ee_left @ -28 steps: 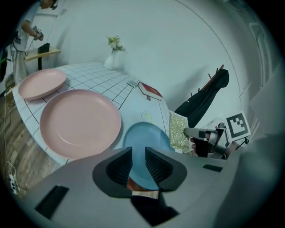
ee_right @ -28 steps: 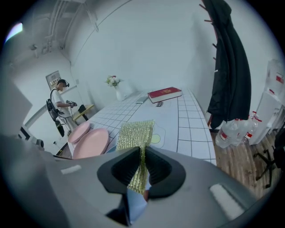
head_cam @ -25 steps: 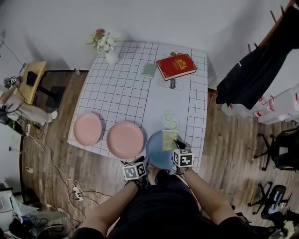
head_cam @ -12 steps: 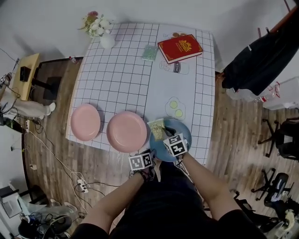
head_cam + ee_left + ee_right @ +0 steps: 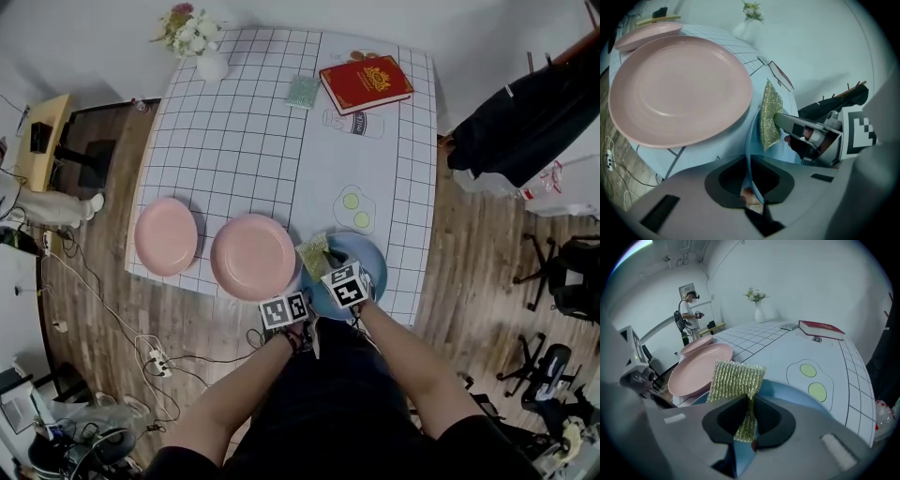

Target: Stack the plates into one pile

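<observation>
At the left of the head view, the left pink plate (image 5: 166, 236) is seen lying on the grid-patterned tablecloth (image 5: 234, 141), close to the table's lower edge. Just to its right, with a narrow gap between them, the middle pink plate (image 5: 253, 256) is laid on the same cloth. Below and to the right of that plate the left gripper (image 5: 303, 295) is held at the table's edge. In the left gripper view its jaws are shown to have just been closing, and the thin rim of the blue plate (image 5: 372, 260) is now clamped between them. The blue plate is placed at the lower centre of the head view, just beside the middle pink plate, and much of it is covered by the two grippers. Whether the two plates touch cannot be told. Over the blue plate's left part a glittery yellow-green scouring pad (image 5: 314, 255) is held up by the right gripper (image 5: 327, 271). In the right gripper view that gripper's jaws are seen pinched together on the pad's lower edge, with the rest of the pad standing up above them. Farther up the frame, a vase of flowers (image 5: 199, 39) is set at the table's upper left corner and a red book (image 5: 366, 82) is laid towards its upper right corner.
</observation>
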The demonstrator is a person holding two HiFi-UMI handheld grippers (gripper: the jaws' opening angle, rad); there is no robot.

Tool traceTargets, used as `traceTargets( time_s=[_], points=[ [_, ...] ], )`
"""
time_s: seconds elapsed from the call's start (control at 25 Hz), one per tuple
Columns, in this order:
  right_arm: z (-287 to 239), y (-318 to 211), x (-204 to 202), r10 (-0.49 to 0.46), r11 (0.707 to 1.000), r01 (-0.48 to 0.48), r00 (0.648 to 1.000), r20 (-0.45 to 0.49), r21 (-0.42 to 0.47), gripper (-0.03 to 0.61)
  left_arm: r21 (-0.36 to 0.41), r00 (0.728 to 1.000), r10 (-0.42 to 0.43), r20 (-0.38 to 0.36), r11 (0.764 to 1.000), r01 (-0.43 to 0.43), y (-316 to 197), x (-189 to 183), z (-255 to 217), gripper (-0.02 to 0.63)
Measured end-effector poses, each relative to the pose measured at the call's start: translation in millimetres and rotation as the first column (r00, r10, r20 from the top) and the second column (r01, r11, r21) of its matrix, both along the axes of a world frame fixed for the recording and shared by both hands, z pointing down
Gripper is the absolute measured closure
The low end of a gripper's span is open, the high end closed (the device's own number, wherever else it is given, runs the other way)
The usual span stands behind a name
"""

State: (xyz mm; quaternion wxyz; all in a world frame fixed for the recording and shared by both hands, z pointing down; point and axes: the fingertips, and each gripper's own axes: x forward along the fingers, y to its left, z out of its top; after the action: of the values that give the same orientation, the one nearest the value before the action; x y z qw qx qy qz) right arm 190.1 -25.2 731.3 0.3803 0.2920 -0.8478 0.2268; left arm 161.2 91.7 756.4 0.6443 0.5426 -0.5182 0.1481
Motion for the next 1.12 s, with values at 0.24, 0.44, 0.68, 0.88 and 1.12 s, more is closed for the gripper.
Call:
traceTargets(
  time_s=[0.24, 0.44, 0.68, 0.88, 1.12],
  points=[
    [7, 0, -1, 0.009, 1.0, -0.008, 0.997, -0.077, 0.021, 0.523, -0.034, 0.999, -0.033, -0.018, 0.999, 0.032, 5, -1, 2, 0.6],
    [9, -16, 11, 0.078, 0.996, -0.072, 0.991, -0.108, 0.061, 0.522, -0.033, 0.999, -0.041, -0.007, 0.999, 0.041, 1, -2, 3, 0.601],
    [10, -30, 37, 0.161, 0.984, -0.143, 0.971, -0.177, 0.111, 0.522, -0.027, 0.998, -0.062, -0.007, 0.998, 0.062, 2, -2, 2, 0.603],
    [11, -37, 65, 0.238, 0.967, -0.203, 0.938, -0.253, 0.157, 0.523, -0.022, 0.997, -0.08, -0.017, 0.997, 0.08, 2, -2, 2, 0.603],
    [13, -37, 98, 0.302, 0.95, -0.252, 0.893, -0.334, 0.185, 0.523, -0.012, 0.995, -0.098, -0.029, 0.995, 0.098, 1, -3, 4, 0.603]
  ],
)
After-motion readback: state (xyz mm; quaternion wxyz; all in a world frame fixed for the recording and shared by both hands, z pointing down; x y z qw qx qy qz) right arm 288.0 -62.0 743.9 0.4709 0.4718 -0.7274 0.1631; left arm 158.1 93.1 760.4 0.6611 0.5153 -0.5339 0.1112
